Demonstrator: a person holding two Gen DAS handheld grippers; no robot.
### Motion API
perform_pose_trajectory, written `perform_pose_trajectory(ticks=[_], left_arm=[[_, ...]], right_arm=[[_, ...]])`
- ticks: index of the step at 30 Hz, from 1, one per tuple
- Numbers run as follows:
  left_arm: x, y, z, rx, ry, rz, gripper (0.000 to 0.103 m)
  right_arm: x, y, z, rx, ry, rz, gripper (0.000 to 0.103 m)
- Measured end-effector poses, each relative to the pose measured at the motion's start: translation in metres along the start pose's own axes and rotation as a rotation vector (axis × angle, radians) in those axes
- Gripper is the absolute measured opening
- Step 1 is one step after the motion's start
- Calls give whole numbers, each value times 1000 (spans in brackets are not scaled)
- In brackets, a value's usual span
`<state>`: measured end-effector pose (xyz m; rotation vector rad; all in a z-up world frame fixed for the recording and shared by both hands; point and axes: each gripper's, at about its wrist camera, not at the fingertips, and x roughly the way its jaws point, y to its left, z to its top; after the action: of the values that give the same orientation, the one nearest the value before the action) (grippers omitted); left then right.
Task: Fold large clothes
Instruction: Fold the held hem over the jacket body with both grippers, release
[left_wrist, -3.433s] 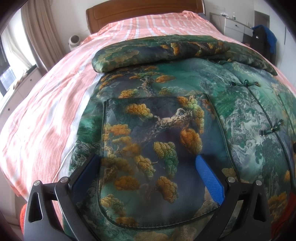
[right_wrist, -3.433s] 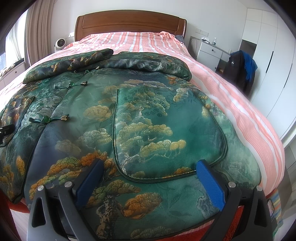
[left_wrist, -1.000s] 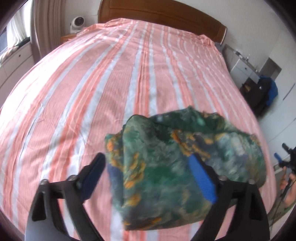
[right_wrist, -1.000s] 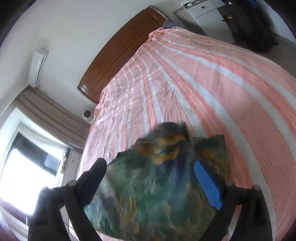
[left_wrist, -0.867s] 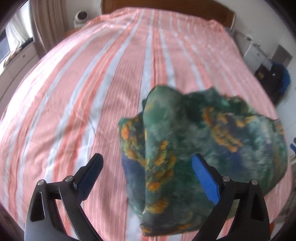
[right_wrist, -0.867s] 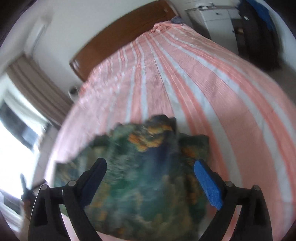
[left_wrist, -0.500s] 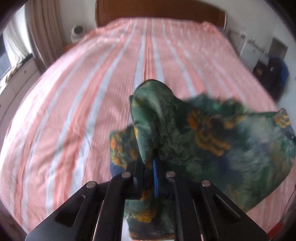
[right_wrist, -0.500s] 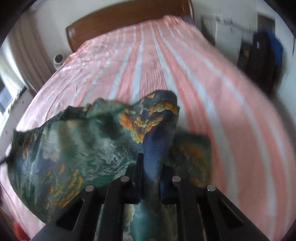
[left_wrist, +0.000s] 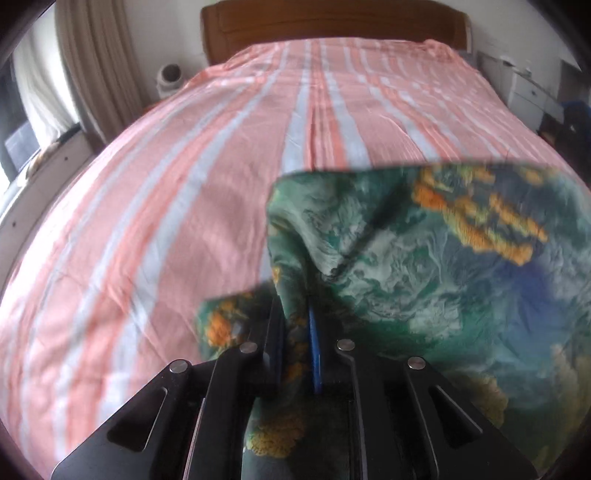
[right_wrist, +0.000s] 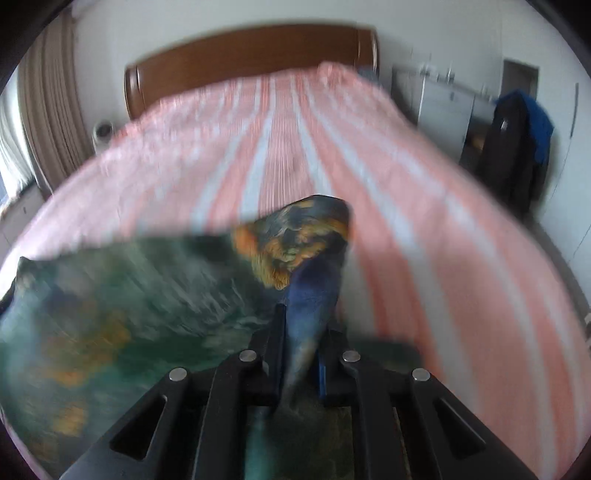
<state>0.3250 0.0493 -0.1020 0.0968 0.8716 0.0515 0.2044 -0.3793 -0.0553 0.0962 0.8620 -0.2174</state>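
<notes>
A large green garment (left_wrist: 424, 258) printed with orange trees and blue patches hangs in the air above the bed. My left gripper (left_wrist: 297, 332) is shut on its left corner, with the cloth spreading out to the right. My right gripper (right_wrist: 301, 347) is shut on the other corner of the garment (right_wrist: 110, 295), which stretches away to the left in that view. The cloth is pulled fairly taut between the two grippers. Both views are blurred by motion.
The bed (left_wrist: 184, 184) with a pink and white striped cover lies below, with a wooden headboard (right_wrist: 240, 62) at the far end. Curtains (left_wrist: 96, 66) are to the left. White drawers (right_wrist: 447, 103) and a dark hanging jacket (right_wrist: 517, 140) stand to the right.
Both grippers were open around the bunched garment a second ago and have shut on its corners. They have since drawn apart, spreading the cloth wider above the bed.
</notes>
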Motion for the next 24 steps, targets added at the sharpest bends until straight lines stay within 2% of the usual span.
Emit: perform_pose_trajectory(ticks=[3,7,8,9,10,12,13,14,16,20,24], left_arm=[[-8,-4,-8,14,-57,10,13],[-12,8,-9,-33,-59,-32,24],[-16,11,-9,-40,-57,-36,30],[-21,14,-10,-47,-52,-39,40],[-28,18,-10,-56,-52,-49,47],[-51,23,-13,-63,-69,-60,83],[-63,25,-17,-59,-81,-53,89],[-78,26,-23,-47,-96,-47,92],[-107,26,-38,-7,-99,-73,92],[-153,12,-80,59,-51,-123,96],[-181,-19,-131,111,8,-165,96]], right_arm=[[3,2,-29,-1,-68,-5,16],[3,-9,-31,61,-74,33,25],[2,-11,-32,74,-72,47,30],[1,-14,-33,87,-70,57,32],[0,-17,-34,99,-68,65,38],[-6,-21,-29,122,-72,74,51],[-14,-23,-26,134,-85,71,61],[-21,-22,-23,142,-103,62,67],[-50,-20,-26,137,-147,50,71],[-106,-5,-48,52,-172,18,87],[-149,21,-93,-22,-116,-37,88]])
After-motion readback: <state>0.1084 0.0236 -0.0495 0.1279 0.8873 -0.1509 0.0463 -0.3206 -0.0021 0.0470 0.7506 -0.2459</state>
